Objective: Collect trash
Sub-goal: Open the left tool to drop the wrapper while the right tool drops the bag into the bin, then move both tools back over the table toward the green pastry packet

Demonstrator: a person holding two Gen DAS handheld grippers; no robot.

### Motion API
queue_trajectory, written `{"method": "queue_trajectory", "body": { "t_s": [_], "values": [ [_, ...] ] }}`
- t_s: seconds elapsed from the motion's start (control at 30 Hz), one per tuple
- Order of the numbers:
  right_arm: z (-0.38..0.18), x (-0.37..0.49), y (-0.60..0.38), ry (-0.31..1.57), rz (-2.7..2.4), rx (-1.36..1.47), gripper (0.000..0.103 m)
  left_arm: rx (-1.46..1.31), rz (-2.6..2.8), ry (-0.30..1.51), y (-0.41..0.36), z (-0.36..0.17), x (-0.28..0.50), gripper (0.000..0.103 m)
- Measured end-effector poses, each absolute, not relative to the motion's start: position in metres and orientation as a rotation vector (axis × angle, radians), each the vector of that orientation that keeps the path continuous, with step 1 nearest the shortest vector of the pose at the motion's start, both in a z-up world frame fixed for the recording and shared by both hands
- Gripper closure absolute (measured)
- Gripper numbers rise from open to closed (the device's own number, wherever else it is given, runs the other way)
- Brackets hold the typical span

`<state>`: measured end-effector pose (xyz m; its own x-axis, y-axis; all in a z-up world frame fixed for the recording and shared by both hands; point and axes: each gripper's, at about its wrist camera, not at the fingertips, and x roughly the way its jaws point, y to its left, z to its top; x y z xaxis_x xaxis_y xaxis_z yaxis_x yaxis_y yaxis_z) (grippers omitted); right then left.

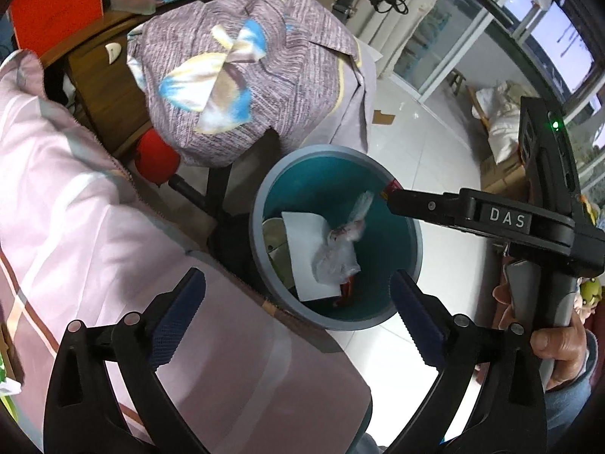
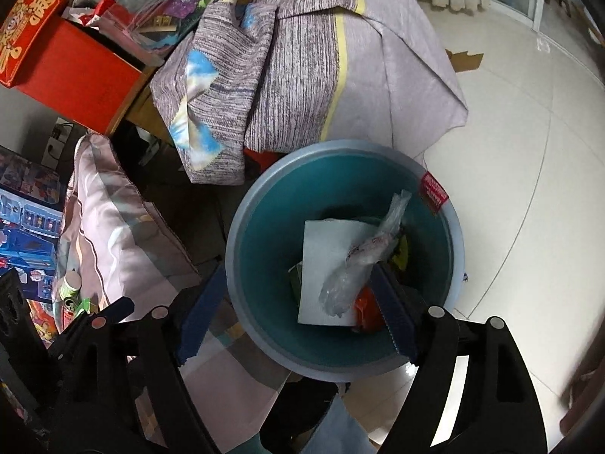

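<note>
Both sets of jaws spread apart, gripping nothing, above the trash bin (image 2: 342, 253). Clear plastic wrapper (image 2: 363, 261) and white paper (image 2: 325, 265) lying inside, on the floor beside the bed (image 1: 75, 208). Best to lift clear of the rim, then seek remaining litter.

A grey striped cloth (image 2: 302, 68) with blue patches drapes over something ahead of me. A pink quilt (image 1: 75, 227) lies to my left. A red box (image 2: 64, 75) sits beyond it, and the white tiled floor (image 2: 529, 189) spreads right.
</note>
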<state>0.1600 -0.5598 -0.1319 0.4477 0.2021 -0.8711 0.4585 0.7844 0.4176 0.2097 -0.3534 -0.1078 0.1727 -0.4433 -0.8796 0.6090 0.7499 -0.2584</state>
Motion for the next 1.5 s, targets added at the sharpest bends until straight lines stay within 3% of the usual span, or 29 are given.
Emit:
{"method": "queue_trajectory", "body": {
  "t_s": [0.63, 1.5],
  "values": [
    [-0.108, 0.163, -0.459, 1.191, -0.073, 0.562, 0.019, 0.025, -0.623, 1.145, -0.236, -0.085, 0.193, 0.004],
    [-0.084, 0.142, -0.146, 1.33, 0.344, 0.145, 0.019, -0.173, -0.247, 1.026, 0.083, -0.059, 0.057, 0.004]
  ]
}}
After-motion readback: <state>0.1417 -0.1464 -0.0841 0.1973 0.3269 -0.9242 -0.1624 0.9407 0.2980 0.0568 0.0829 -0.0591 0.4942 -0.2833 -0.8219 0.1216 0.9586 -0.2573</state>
